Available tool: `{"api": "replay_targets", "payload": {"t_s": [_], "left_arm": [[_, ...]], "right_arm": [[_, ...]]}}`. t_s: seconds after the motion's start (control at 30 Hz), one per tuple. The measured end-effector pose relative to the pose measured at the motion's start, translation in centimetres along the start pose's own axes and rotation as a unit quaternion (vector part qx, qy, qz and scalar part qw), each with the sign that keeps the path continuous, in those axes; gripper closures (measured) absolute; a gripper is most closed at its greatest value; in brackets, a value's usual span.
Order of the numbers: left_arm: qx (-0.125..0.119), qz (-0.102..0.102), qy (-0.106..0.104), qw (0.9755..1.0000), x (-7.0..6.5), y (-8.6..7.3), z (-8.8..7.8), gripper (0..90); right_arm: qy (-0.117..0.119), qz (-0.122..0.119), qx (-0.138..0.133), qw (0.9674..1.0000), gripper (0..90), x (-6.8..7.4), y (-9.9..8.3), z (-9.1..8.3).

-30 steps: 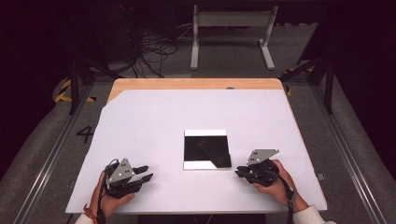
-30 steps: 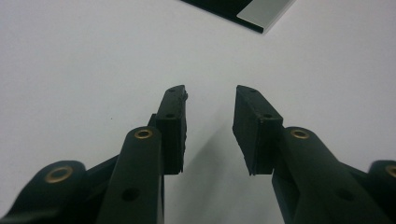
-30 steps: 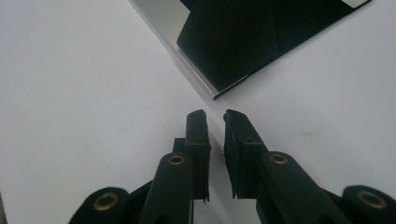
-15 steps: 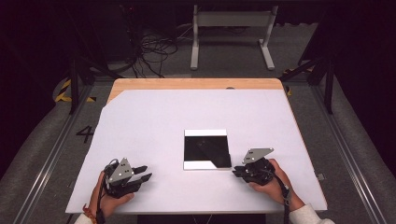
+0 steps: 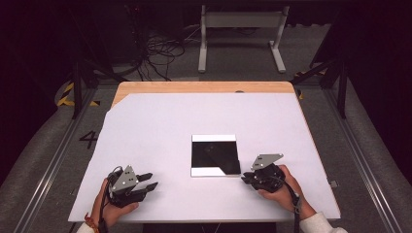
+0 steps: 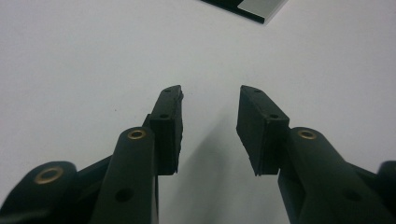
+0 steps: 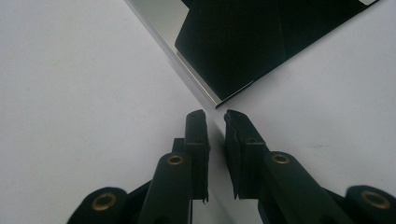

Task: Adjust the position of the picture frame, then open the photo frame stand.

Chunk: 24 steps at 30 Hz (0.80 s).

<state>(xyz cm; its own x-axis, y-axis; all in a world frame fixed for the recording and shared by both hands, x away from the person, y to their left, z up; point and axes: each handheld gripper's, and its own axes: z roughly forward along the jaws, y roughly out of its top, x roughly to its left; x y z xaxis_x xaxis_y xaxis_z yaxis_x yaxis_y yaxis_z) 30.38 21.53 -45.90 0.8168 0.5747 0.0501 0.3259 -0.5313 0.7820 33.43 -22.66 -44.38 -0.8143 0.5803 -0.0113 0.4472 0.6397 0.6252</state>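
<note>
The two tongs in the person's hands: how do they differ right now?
The left tongs stand clearly apart, having just opened a little; the right tongs leave only a narrow gap. The right tongs point at the near corner of the black square sheet; the left tongs lie well off to its side. Both are empty, over the white table cover.

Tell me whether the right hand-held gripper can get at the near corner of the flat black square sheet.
Probably yes. The right hand-held gripper sits just short of the flat black square sheet, its jaws a little apart and aimed at that corner, with bare white table cover between them.
</note>
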Motion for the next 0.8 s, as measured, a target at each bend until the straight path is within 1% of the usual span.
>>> {"api": "replay_targets", "payload": {"t_s": [0.13, 0.27, 0.43, 0.6, 0.73, 0.77, 0.8], "left_arm": [[0.002, 0.004, -0.001, 1.0, -0.15, -0.05, -0.13, 61.0], [0.0, 0.0, 0.001, 1.0, -0.03, -0.09, -0.2, 60.6], [0.004, 0.001, -0.001, 1.0, -0.14, -0.14, -0.15, 60.5], [0.006, 0.0, 0.0, 1.0, -0.21, -0.02, -0.02, 60.0], [0.007, 0.0, 0.0, 1.0, -0.14, 0.07, 0.16, 58.1], [0.006, 0.001, 0.0, 1.0, -0.08, 0.11, 0.19, 58.1], [0.007, 0.0, 0.0, 1.0, -0.08, 0.11, 0.18, 58.1]], "right_arm": [[-0.001, 0.001, 0.001, 1.0, 78.7, 0.02, 0.16, 0.12], [-0.002, 0.001, 0.002, 1.0, 78.2, 0.08, 0.42, 0.33], [0.0, -0.002, 0.002, 1.0, 77.7, 0.03, 0.56, 0.42], [0.003, 0.005, 0.0, 1.0, 75.5, 0.04, 0.65, 0.55], [0.005, 0.008, 0.001, 1.0, 77.9, -0.13, 0.68, 0.56], [0.003, 0.013, 0.005, 0.9999, 78.4, -0.21, 0.78, 0.55], [-0.005, 0.018, 0.013, 0.9997, 78.6, -0.26, 1.01, 0.57]]}}
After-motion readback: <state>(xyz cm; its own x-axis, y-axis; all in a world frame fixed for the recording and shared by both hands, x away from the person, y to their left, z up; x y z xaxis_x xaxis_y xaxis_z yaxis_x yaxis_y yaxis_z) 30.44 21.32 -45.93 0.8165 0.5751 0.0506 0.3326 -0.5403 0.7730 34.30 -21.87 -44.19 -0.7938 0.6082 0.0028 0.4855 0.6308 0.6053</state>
